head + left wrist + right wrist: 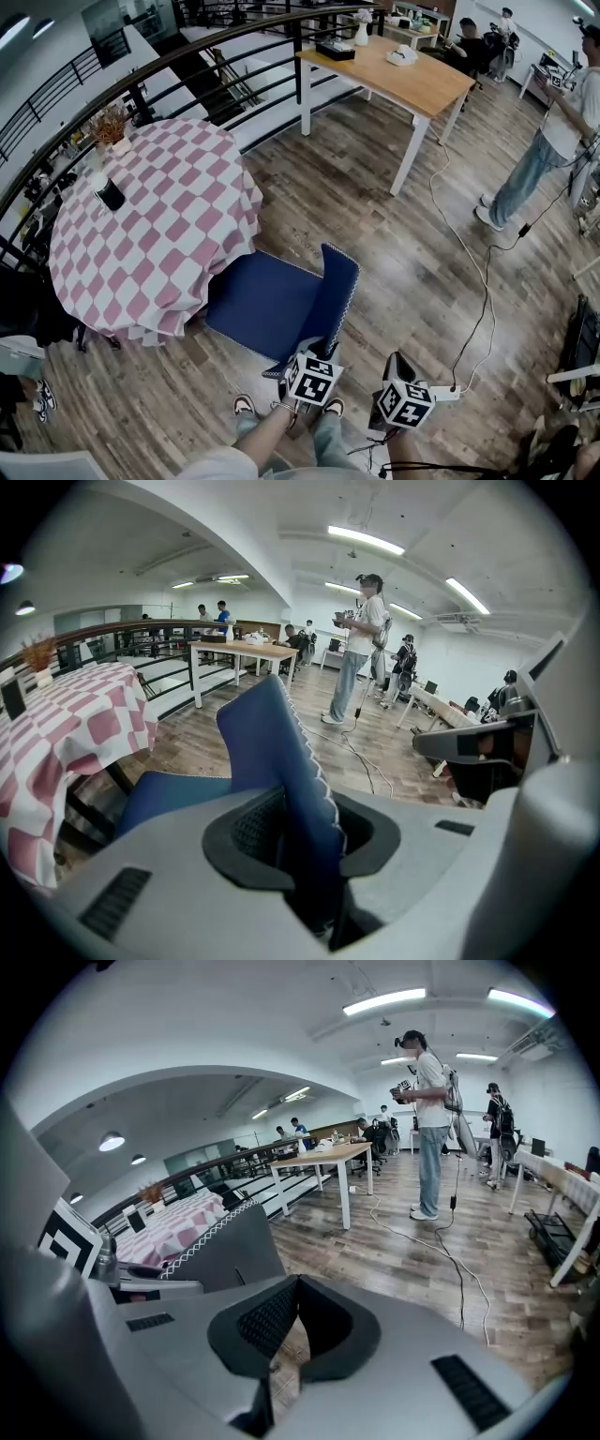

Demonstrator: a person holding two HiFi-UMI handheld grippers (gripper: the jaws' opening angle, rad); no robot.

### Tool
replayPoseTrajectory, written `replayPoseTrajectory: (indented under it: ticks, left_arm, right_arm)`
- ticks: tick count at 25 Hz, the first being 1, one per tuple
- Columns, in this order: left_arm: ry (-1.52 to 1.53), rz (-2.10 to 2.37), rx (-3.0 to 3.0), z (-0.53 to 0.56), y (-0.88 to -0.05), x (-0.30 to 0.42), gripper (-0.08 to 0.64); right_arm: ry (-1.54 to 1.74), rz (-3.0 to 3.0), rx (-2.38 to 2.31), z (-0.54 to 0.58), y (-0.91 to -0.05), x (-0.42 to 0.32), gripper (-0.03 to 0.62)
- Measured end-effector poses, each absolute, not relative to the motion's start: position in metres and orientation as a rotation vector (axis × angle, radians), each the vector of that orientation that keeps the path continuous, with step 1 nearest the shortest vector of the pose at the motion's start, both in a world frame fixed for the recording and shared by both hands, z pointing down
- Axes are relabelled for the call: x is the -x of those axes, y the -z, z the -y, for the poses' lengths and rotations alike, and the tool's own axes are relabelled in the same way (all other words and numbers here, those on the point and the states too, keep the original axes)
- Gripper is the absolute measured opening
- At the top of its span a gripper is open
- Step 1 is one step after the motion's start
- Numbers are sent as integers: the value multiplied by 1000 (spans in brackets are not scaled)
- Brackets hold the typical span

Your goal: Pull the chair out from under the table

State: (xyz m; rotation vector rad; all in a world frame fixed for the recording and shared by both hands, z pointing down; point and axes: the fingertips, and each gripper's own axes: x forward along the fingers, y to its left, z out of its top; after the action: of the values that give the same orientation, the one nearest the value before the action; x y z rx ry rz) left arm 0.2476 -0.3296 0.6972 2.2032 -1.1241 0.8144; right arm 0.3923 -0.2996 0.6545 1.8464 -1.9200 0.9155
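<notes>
Wooden floor [394, 272] runs under everything, with a dark railing [187, 56] curving along the far left. At the left a round surface [150, 225] under a pink-and-white checked cloth carries a black cup [110, 193] and a pot of dried flowers [112, 127]. Just right of it stands the blue chair [267, 300]. The left edge of its seat meets the hanging hem of the cloth, and its backrest [339, 286] is on the near right side. My left gripper [309, 354] has its jaws clamped on the backrest's edge, with the white-stitched blue padding pinched between both pads. Just right of that, my right gripper [397, 366] hangs above the floor beside the chair, its jaws brought together at the tips and holding nothing. Beyond, a long wooden table [412, 80] stands on white legs. Further right a white cable [478, 281] snakes across the planks, and a person in jeans [553, 131] stands at the far right.
</notes>
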Motion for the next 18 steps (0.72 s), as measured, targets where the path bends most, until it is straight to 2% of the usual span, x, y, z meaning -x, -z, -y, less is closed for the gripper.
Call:
replayPoseTrajectory:
  ticks: [18]
  left_arm:
    - [-781,1056,-2219,306,-696,-313,107]
  right_arm:
    - [-980,1856,-1934,271,-662,-448,15]
